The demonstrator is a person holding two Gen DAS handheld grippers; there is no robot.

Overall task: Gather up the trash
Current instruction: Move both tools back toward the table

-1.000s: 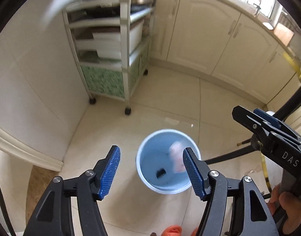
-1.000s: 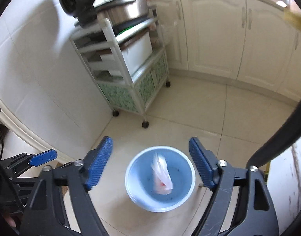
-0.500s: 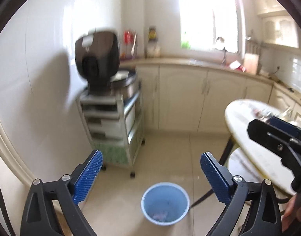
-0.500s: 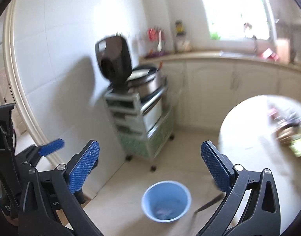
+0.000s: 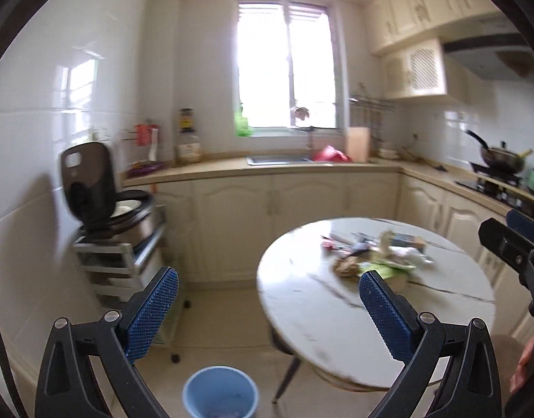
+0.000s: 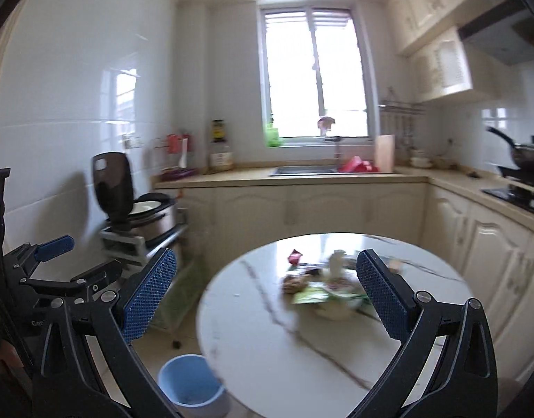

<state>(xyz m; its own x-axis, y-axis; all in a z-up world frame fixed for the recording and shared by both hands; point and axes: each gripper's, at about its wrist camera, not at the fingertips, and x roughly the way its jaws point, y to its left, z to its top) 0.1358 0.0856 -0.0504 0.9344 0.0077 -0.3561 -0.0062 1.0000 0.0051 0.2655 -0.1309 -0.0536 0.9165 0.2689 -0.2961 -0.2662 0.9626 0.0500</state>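
The table (image 6: 267, 331) is the landmark: round, pale, marble-veined, filling the lower middle of both views. The trash (image 6: 322, 285) lies in a loose heap on its far half, toward the cabinets (image 6: 493, 261): a green wrapper, a red scrap, something brown and crumbly, pale crumpled pieces. Blur hides the finer detail. The bin (image 5: 219, 393), a small blue pail, stands on the floor just beside the table's near-left edge, with something pale at its bottom. Left of the table, against the wall, stands a cart (image 5: 127, 261) carrying an open cooker (image 5: 103, 191).

The left gripper (image 5: 267, 313) hangs above the floor off the table's left side, jaws spread wide and holding nothing. The right gripper (image 6: 267, 306) hangs over the table's near half, likewise spread and empty. Neither touches the heap.

The likely risks, as I judge them:

- The heap is tangled, so closing on one piece may drag its neighbours and sweep them off the table's far edge.
- Thin wrappers lie flat on a slick top; the pads may slide over them and pinch nothing.
- The brown item looks crumbly and may shed bits when squeezed.
- The bin is small and partly tucked under the table rim, so a release from high up may miss it.
- Both grippers reaching for the heap together may knock into each other.
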